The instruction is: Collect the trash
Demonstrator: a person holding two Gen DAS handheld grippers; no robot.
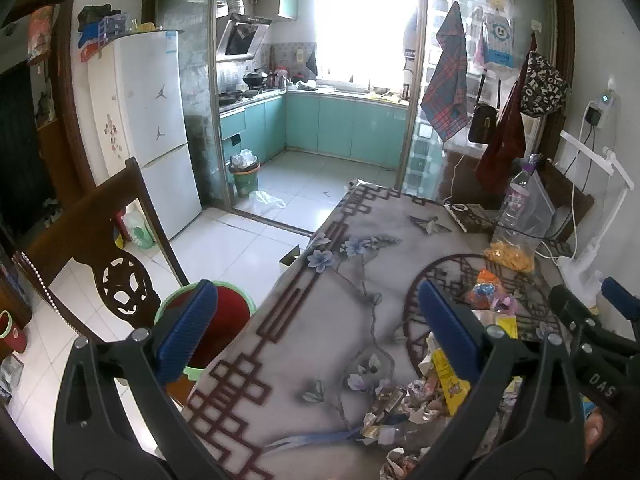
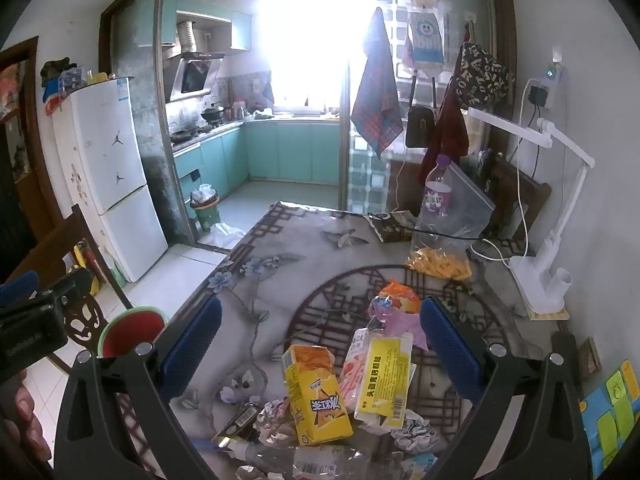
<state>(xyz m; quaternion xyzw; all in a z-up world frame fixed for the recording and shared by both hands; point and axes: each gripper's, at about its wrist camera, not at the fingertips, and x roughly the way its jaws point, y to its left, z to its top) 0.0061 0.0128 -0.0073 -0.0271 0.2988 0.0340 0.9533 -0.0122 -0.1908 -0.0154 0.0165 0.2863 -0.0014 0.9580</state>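
A heap of trash lies on the flowered table (image 2: 260, 264): a yellow drink carton (image 2: 316, 396), a yellow and white packet (image 2: 384, 380), crumpled paper (image 2: 412, 432), a clear flattened bottle (image 2: 320, 464) and an orange wrapper (image 2: 400, 292). My right gripper (image 2: 320, 348) is open and empty, just above the heap. My left gripper (image 1: 316, 328) is open and empty, over the table's left edge, with the heap (image 1: 424, 396) at its right. A green bin with a red liner (image 1: 224, 320) stands on the floor left of the table; it also shows in the right wrist view (image 2: 132, 330).
A dark wooden chair (image 1: 100, 248) stands left of the bin. At the table's back right are a plastic bottle (image 2: 438, 196), a bag of orange snacks (image 2: 440, 264) and a white desk lamp (image 2: 548, 264) with cables. A fridge (image 1: 156, 120) and the kitchen lie beyond.
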